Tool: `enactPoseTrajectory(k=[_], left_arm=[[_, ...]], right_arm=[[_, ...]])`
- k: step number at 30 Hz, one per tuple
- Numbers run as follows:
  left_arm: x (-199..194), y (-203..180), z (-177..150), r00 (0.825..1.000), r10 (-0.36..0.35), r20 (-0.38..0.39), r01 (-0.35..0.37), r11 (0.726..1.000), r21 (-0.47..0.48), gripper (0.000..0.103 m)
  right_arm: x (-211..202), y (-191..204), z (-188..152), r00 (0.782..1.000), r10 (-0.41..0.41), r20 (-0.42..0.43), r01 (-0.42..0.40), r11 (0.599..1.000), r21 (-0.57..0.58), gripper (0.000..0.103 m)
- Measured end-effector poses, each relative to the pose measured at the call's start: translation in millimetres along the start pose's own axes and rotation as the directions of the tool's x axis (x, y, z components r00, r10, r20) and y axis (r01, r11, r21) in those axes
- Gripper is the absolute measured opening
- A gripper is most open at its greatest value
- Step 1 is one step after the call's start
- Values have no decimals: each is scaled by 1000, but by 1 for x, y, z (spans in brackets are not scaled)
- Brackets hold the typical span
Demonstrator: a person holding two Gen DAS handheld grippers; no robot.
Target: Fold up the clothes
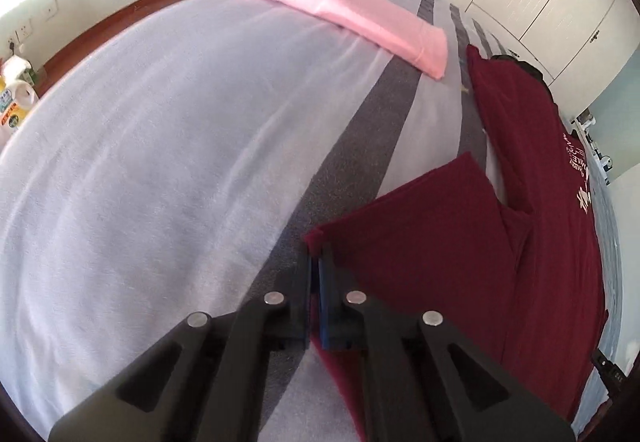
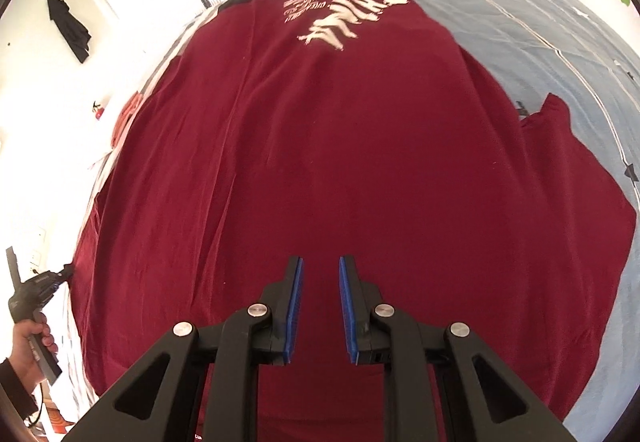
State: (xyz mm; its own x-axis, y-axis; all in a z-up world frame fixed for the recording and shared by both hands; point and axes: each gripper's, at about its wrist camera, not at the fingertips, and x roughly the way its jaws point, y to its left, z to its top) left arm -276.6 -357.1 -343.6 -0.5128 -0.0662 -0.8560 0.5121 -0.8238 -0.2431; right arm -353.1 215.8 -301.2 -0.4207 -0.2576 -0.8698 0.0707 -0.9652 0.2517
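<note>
Your left tongs [image 1: 316, 262] were pinching the sleeve edge of the maroon T-shirt [image 2: 340, 145], which lay flat on the bed [image 1: 160, 145], long axis toward twelve o'clock from your empty, slightly spread right tongs [image 2: 320, 266], left hand nearer that sleeve.

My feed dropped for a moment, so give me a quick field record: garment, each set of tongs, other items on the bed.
garment: dark red T-shirt, spread on the bed, white print up
left tongs: shut on the shirt's sleeve corner
right tongs: open, above the shirt, nothing between the pads
other items: folded pink cloth at the far side of the bed
</note>
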Motion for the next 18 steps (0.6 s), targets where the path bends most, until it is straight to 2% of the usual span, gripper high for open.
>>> enactPoseTrajectory(k=[4, 11, 14, 18], left_arm=[[-14, 19, 3, 1000, -3, 16, 3, 999, -49, 1], [0, 25, -4, 999, 14, -35, -16, 999, -49, 2], [2, 32, -6, 997, 64, -47, -68, 995, -80, 9], [-11, 34, 6, 989, 144, 19, -141, 986, -88, 12]], right_arm=[[1, 3, -5, 1000, -26, -14, 26, 1000, -10, 17], [14, 8, 0, 997, -66, -28, 66, 998, -25, 17], [17, 10, 0, 997, -72, -33, 71, 997, -31, 17], [17, 15, 1, 997, -72, -28, 71, 997, -38, 17]])
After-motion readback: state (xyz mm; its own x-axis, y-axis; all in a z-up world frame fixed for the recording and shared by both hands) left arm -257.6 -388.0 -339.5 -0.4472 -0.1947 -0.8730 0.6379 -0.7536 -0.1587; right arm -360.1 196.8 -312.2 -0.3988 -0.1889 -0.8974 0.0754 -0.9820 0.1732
